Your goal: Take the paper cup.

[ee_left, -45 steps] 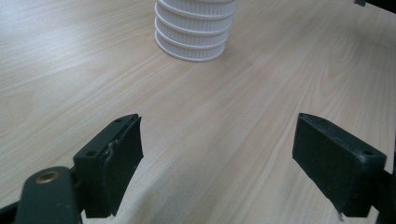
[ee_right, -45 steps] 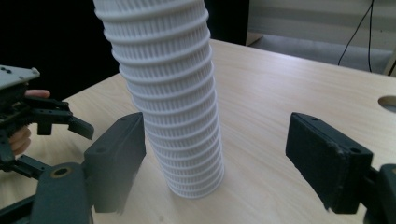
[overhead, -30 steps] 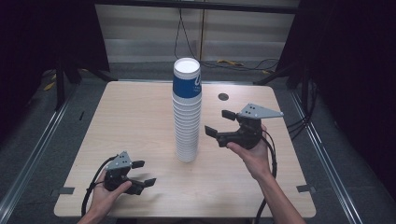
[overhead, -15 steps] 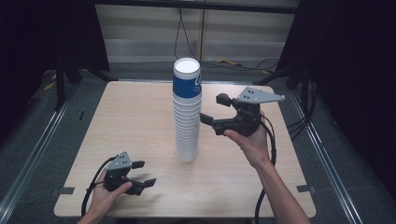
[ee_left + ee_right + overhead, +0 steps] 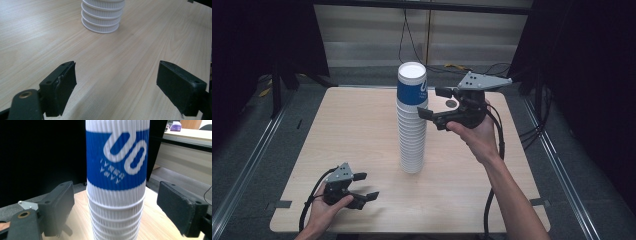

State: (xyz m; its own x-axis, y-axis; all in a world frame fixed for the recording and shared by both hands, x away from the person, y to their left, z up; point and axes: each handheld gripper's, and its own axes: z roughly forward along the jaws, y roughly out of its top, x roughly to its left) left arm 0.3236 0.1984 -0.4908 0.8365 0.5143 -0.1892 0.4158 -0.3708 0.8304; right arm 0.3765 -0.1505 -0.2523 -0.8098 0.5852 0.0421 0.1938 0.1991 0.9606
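Note:
A tall stack of white ribbed paper cups (image 5: 411, 140) stands in the middle of the wooden table (image 5: 352, 125). Its top cup (image 5: 412, 89) carries a blue band with white print (image 5: 116, 157). My right gripper (image 5: 431, 102) is held in the air just right of the top cup, jaws pointing left at it. Its jaws have just been opening; the top cup stands between them and the pads are clear of it (image 5: 116, 205). My left gripper (image 5: 368, 186) rests open on the table near the front left, with nothing between its jaws (image 5: 116, 85), facing the stack's base (image 5: 102, 17).
A small dark round mark (image 5: 452, 103) lies on the table behind the right gripper. Cables (image 5: 497, 130) trail from both grippers. Dark curtains hang at both sides, and metal rails (image 5: 247, 165) run along the floor beside the table.
The right gripper has risen along the stack from about mid-height to the level of the top cup and come closer to it. The left gripper has stayed put.

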